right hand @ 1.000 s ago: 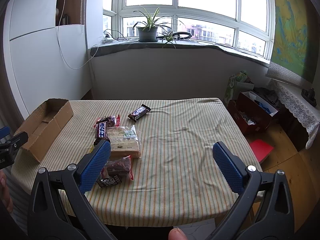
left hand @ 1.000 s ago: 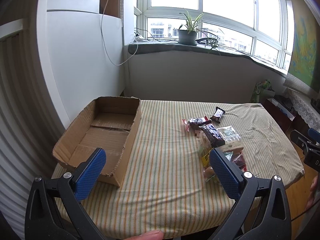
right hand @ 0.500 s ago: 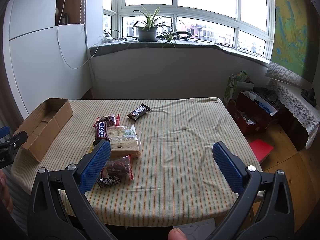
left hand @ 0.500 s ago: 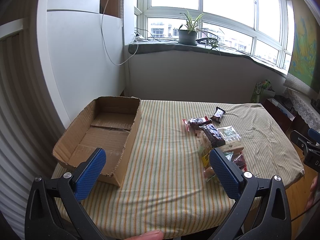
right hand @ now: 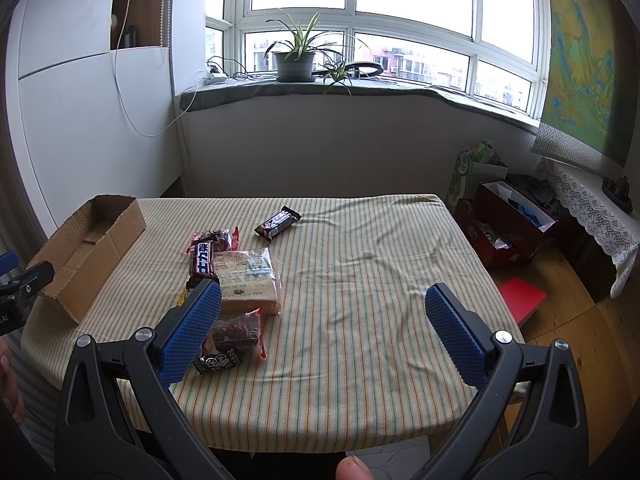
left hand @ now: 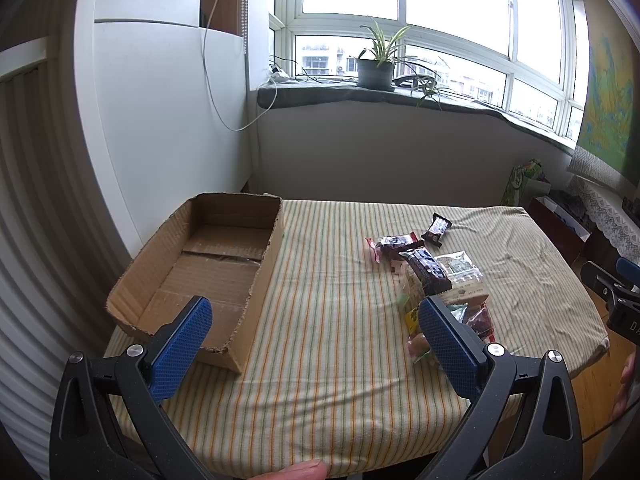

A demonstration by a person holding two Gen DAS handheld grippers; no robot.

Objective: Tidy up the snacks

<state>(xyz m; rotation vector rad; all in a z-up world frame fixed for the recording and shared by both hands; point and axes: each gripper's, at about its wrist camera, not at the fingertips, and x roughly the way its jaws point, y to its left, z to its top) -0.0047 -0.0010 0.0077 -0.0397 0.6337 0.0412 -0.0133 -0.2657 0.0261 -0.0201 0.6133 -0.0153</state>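
Nothing looks sorted yet: the cardboard box [left hand: 208, 264] ahead of the spread, unladen left hand-held gripper [left hand: 316, 344] seems bare inside, while the snacks [right hand: 236, 276] lie heaped on the bench [right hand: 360, 300] beyond the equally spread right hand-held gripper [right hand: 324, 332].

left gripper [left hand: 314, 330] is hanging level, jaws spread wide, gripping nothing | right gripper [right hand: 322, 322] is doing likewise (blue pads facing inward) | a fingertip [right hand: 354, 468] is showing at each view's bottom edge
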